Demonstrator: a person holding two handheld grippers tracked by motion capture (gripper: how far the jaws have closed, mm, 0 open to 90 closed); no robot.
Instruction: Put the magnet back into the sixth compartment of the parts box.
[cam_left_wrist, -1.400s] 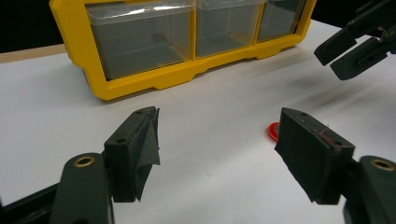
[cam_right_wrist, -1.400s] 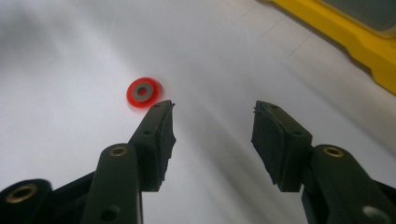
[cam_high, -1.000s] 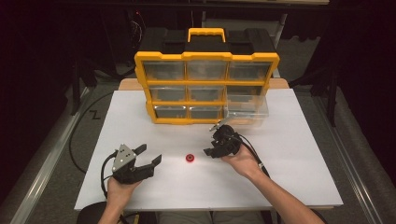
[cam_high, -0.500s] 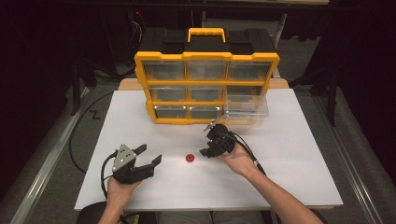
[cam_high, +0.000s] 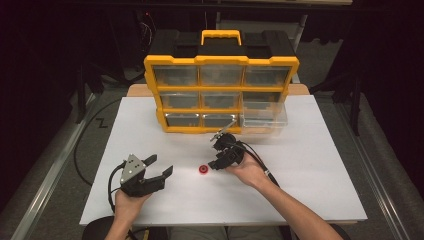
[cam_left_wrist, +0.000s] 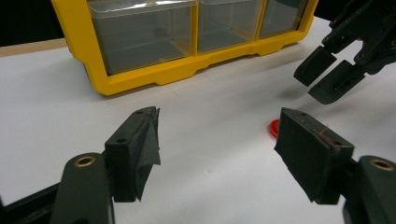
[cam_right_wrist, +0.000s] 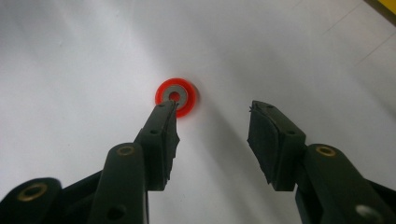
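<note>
Two grippers sit low over the white table (cam_high: 310, 170): the right gripper (cam_right_wrist: 212, 121), jaws apart, is just beside the red ring (cam_right_wrist: 176, 96) (perhaps not touching), while the left gripper (cam_left_wrist: 217, 149) rests open nearby.

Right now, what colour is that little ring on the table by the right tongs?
The ring is red with a grey centre and a small hole, lying on the white table; clearest in the right gripper view.
</note>
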